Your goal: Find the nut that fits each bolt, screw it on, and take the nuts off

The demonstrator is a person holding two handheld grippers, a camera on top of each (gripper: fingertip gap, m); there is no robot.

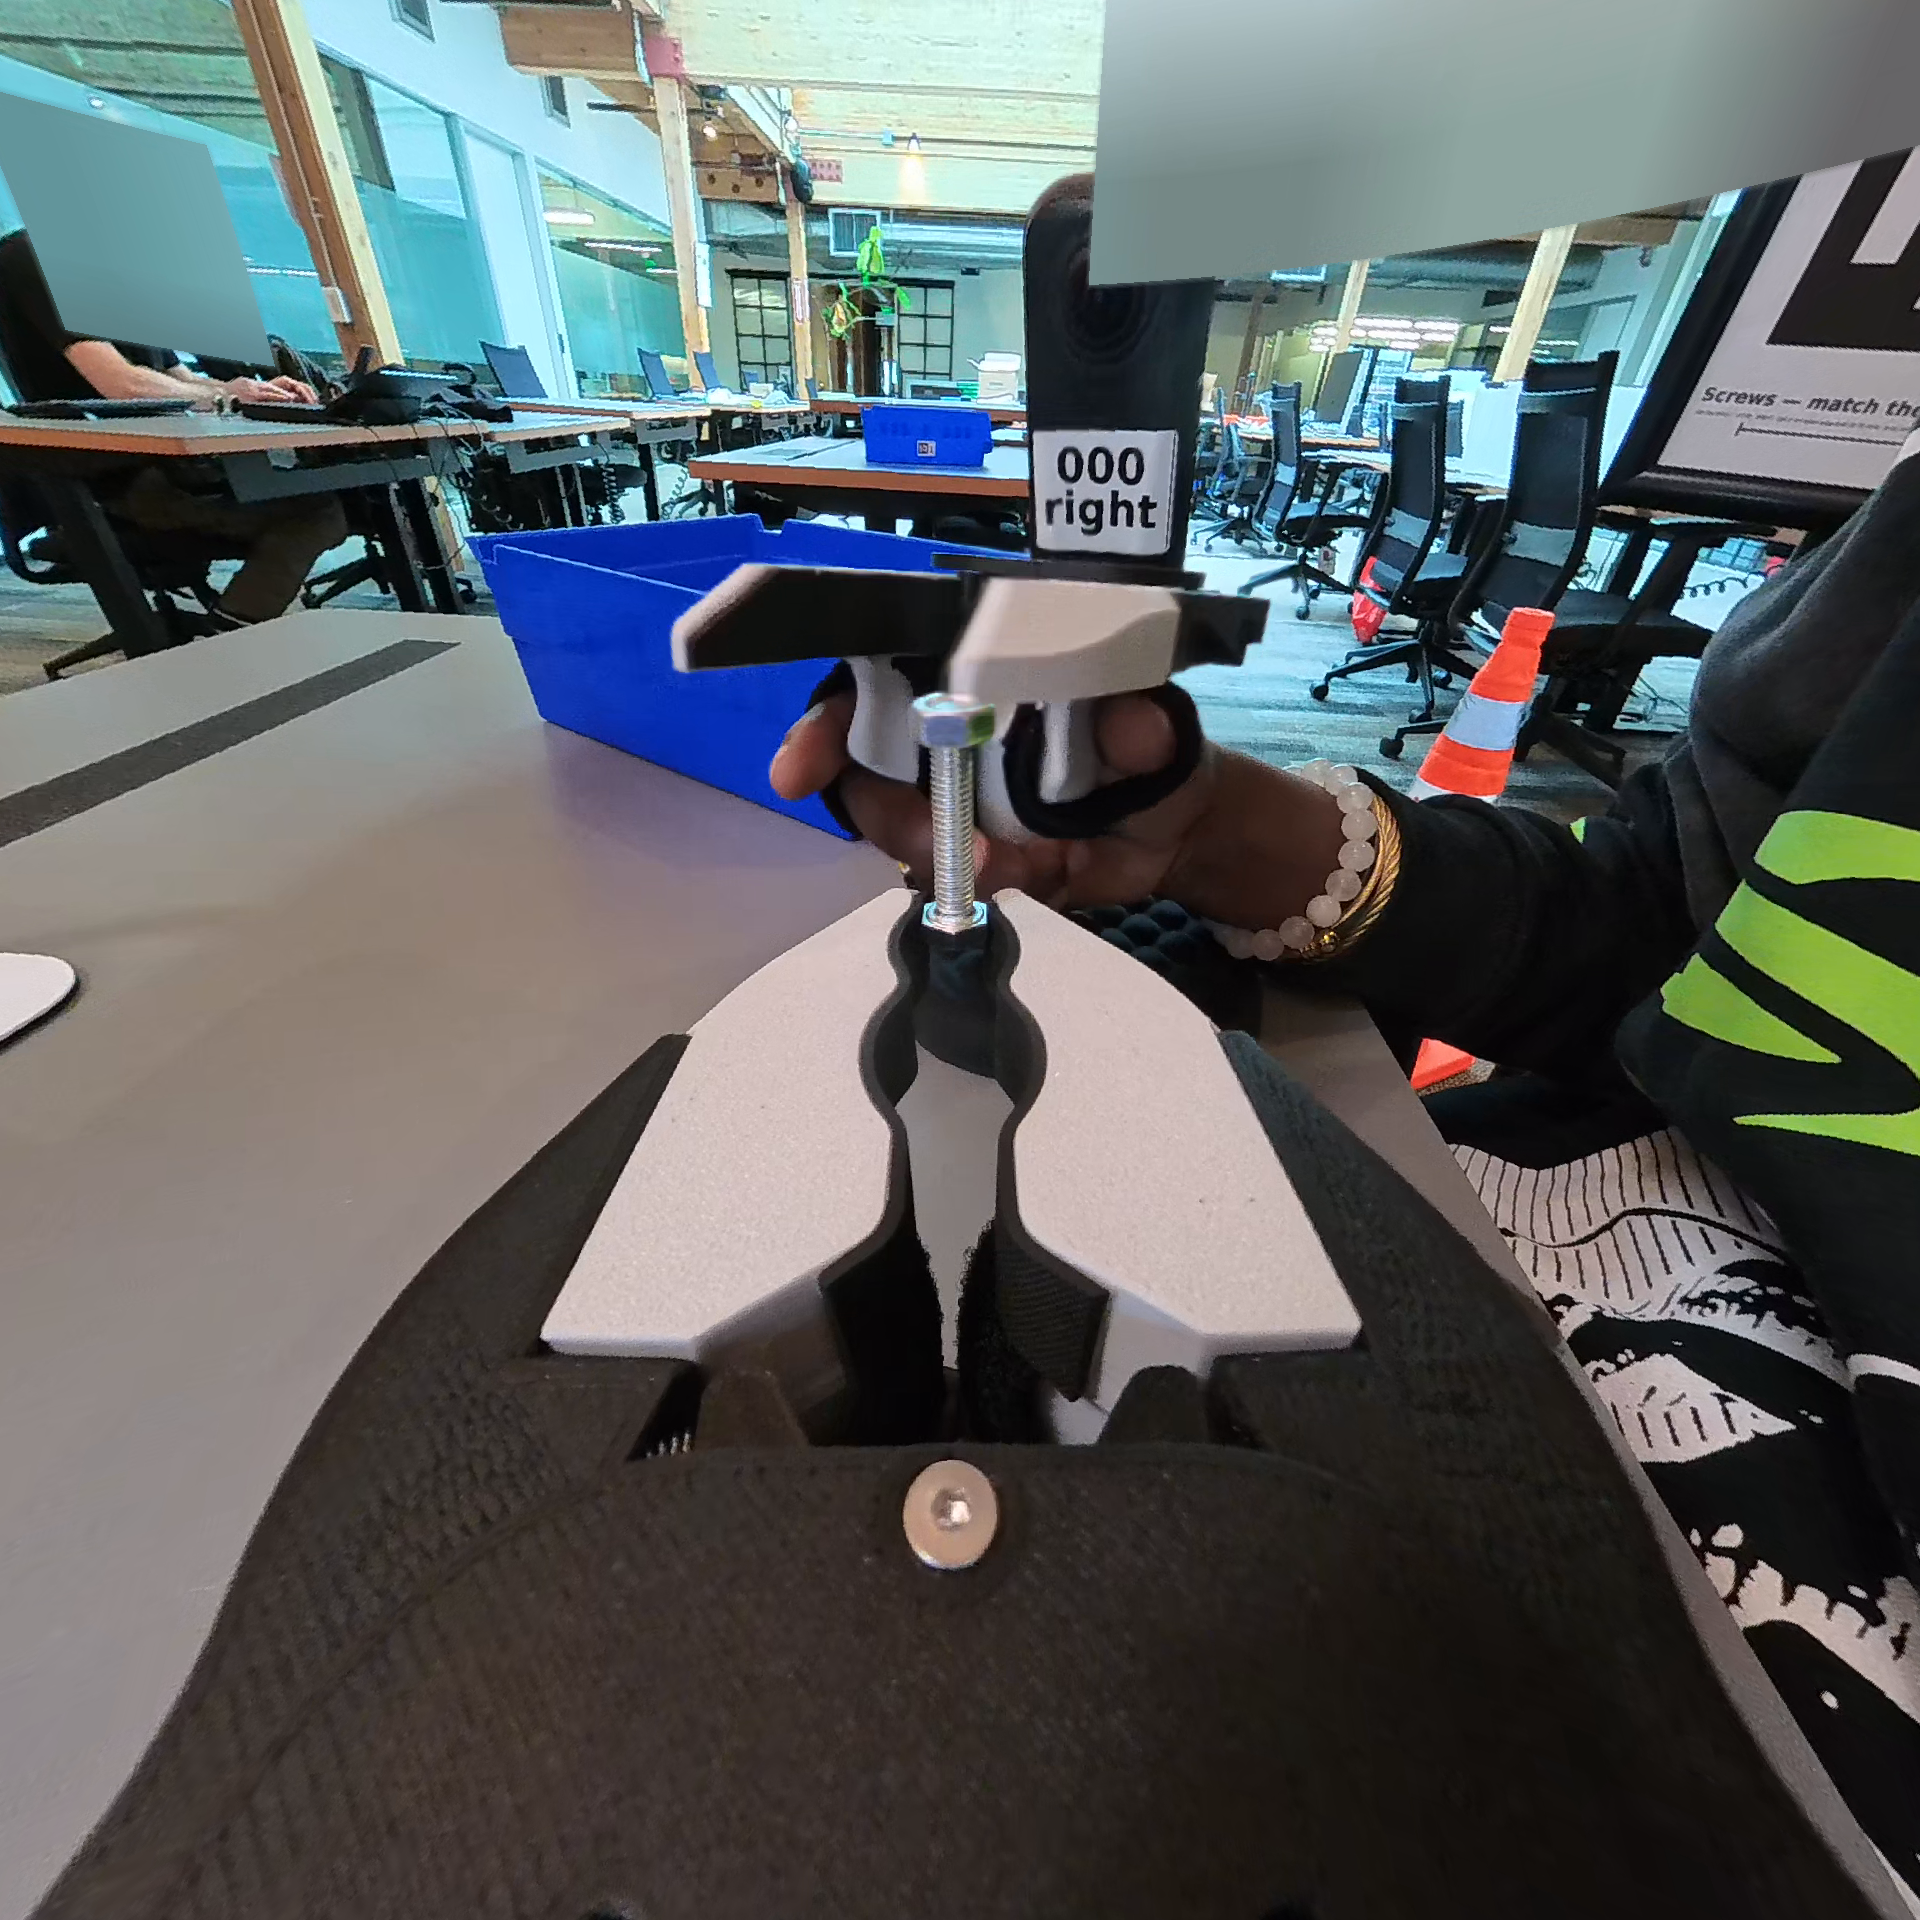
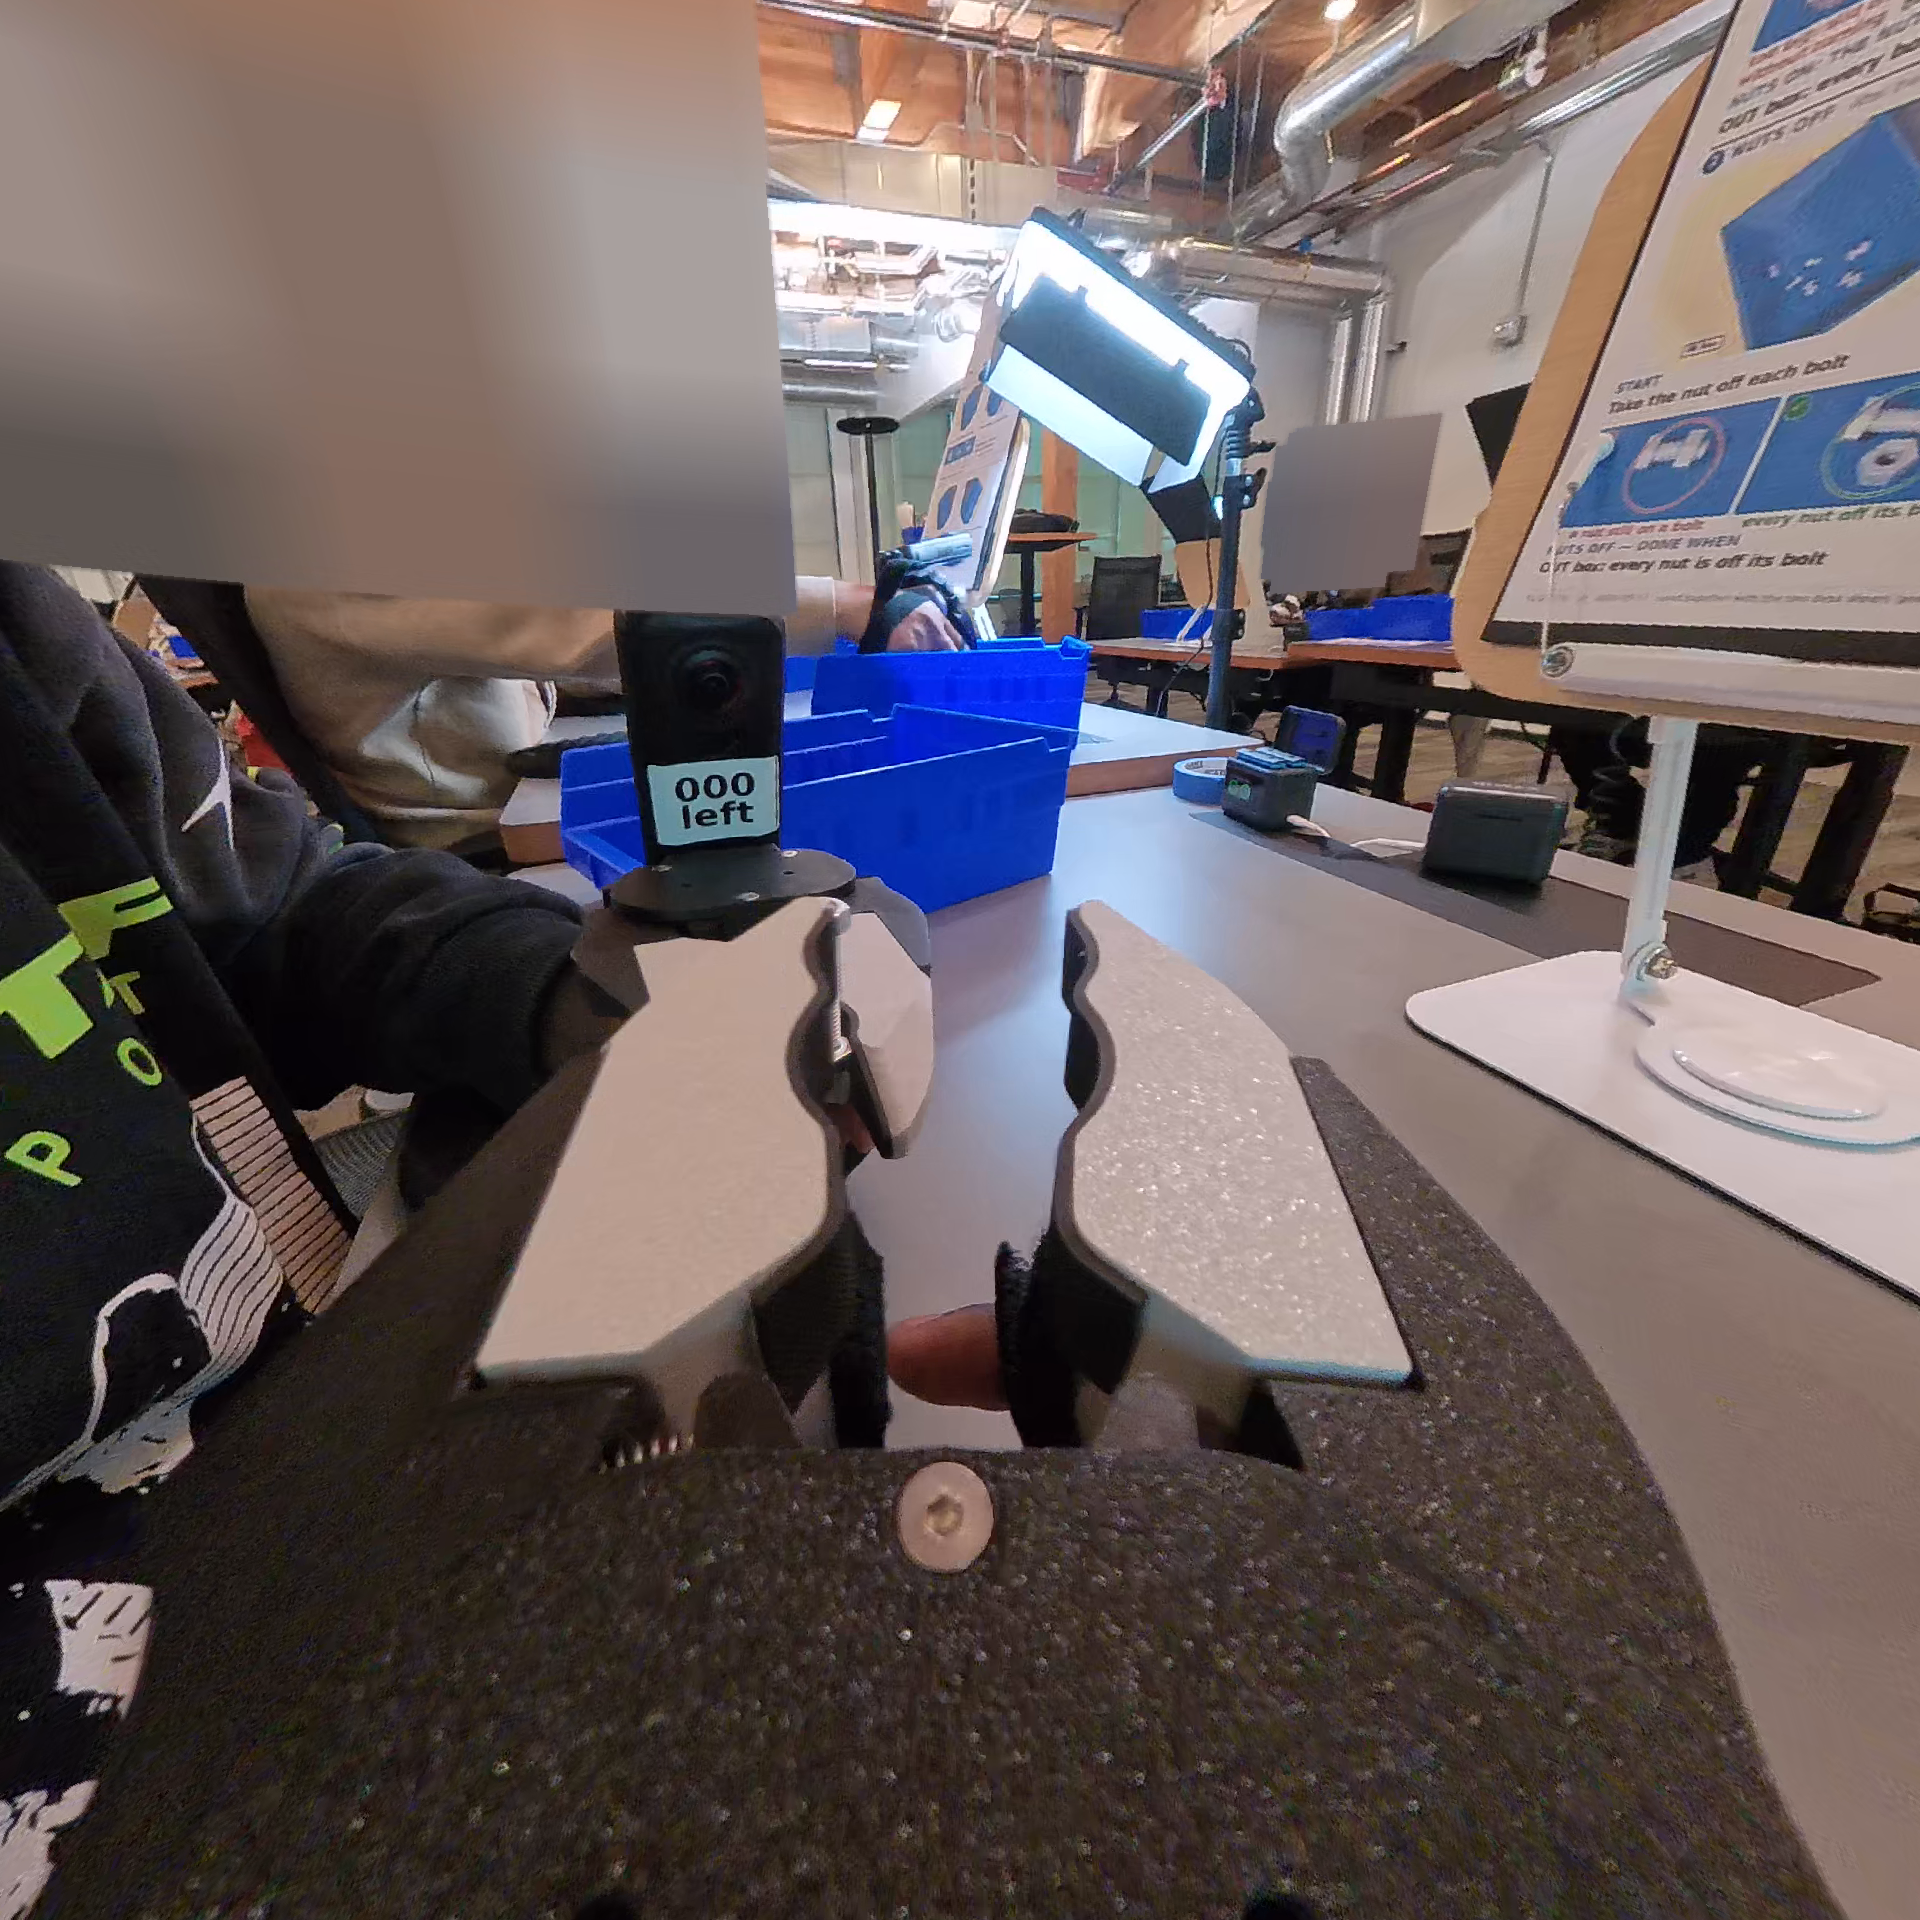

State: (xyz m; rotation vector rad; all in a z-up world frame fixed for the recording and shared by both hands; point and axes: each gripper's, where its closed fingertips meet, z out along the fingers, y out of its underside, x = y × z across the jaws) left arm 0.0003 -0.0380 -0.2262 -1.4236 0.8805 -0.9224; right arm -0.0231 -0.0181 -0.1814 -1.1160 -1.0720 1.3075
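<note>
Left gripper clamps upright bolt before blue bin.

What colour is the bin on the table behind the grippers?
Bright blue bin, clearest in the left wrist view.

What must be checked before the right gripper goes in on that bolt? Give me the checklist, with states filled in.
1. Left gripper shut on the bolt: ok.
2. Bolt stands straight out from the fingertips, not tilted: ok.
3. Right gripper open wide enough to take the bolt's end: ok.
4. Bolt lined up between the right gripper's jaws: not ok; in the right wrist view it sits mostly hidden behind one finger, off to the side.
5. Hex piece at the bolt's far end is the nut, not the head: cannot tell.
</note>
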